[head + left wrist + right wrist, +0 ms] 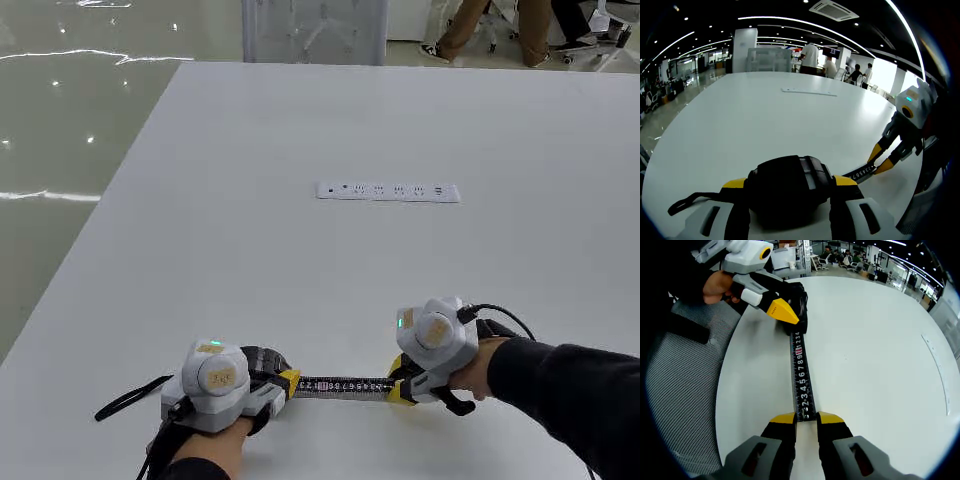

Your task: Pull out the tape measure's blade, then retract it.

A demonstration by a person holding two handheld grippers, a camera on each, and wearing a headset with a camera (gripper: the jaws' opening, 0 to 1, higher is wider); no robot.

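Case of the tape measure is black and chunky and sits squeezed between the 2 yellow-tipped fingers of the left gripper, so those are clamped on it, with the case resting on the white table. Blade is out a short way, lying flat on the table and running straight from the case's mouth over to the right gripper, numbers facing up. Right fingers are narrow, nearly together, and the blade's end sits right in the slim gap between their tips, so it looks pinched there. The 2 grippers face each other, near but apart, with just the blade bridging between the 2 sets of fingertips. Left fingertips poke out just past the case, right beside where the blade starts. Black strap trails off the case on the side away from the right fingers, loose on the table. Well beyond both sets of fingers, further up the table, a white power strip lies flat.
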